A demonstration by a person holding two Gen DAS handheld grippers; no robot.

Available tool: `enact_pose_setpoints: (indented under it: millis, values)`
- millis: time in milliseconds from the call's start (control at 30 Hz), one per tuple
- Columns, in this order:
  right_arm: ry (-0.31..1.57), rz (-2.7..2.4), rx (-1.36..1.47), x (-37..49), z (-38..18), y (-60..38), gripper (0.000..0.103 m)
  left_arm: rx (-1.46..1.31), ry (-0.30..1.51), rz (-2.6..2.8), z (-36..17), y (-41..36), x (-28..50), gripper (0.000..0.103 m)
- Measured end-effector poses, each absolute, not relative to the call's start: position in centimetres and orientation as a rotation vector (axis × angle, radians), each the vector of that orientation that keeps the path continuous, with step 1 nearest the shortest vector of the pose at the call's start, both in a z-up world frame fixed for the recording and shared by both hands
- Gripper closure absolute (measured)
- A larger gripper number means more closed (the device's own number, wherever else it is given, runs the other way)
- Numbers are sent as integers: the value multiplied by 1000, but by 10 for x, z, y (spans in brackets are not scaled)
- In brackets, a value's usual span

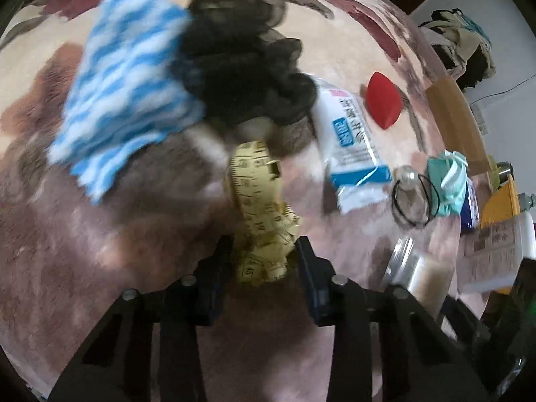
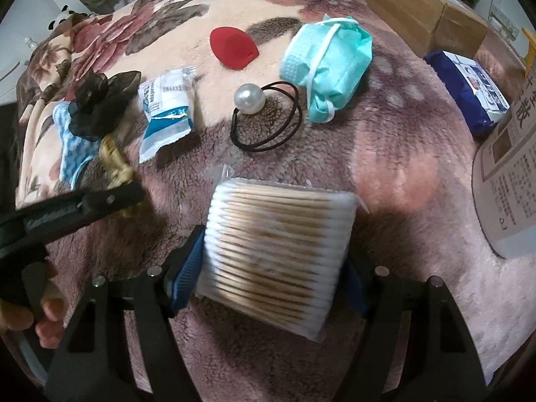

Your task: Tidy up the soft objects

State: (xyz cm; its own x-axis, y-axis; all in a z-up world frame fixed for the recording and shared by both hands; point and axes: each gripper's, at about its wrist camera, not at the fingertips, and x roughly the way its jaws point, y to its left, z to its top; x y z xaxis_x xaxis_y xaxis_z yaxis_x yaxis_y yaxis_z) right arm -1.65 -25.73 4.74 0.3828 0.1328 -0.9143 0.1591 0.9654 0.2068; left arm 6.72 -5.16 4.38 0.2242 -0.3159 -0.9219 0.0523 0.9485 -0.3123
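The left gripper (image 1: 263, 254) has its jaws clamped on a crumpled yellow tape measure (image 1: 259, 207) — a soft bundle of printed black numbers that bunches between the pads and loops up ahead of them over the fleece blanket (image 1: 100, 268). The right gripper (image 2: 273, 268) is closed on a clear packet of cotton swabs (image 2: 278, 251), its blue pads pressed against both sides; the wooden sticks lie in neat rows with white tips at each edge, and most of the packet sticks out beyond the jaws. Ahead of the left jaws and to their left lies one blue-and-white striped cloth (image 1: 127, 93), with one black gauzy scrunchie (image 1: 241, 67) touching its right edge. Ahead and to the right of those jaws sits one white-and-blue sachet (image 1: 351, 147), then one red teardrop sponge (image 1: 382, 100) beyond it. Straight ahead of the right jaws rests one black hair tie with a pearl bead (image 2: 249, 98), apart from the swabs; just past it, to the right, is one crumpled teal face mask (image 2: 328, 63) with white ear loops. Far right of the right jaws lie one dark blue tissue pack (image 2: 469, 90) and one white bottle with a printed label (image 2: 509, 181). Two cardboard boxes (image 2: 425, 13) stand side by side at the blanket's far edge. Fingers of a hand (image 2: 47, 315) show at the left of the right wrist view, gripping the left gripper's handle.
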Motion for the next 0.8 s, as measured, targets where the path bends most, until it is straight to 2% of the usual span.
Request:
enact_pose_setpoints:
  millis: [367,800]
  values:
    - [1161,33,277,-21,60,-235,30,-131,1329,-286,64,-42,23,65]
    - [1153,43,256,-44,75,-241,30,-52,1316,-322,79,-74,-2,65]
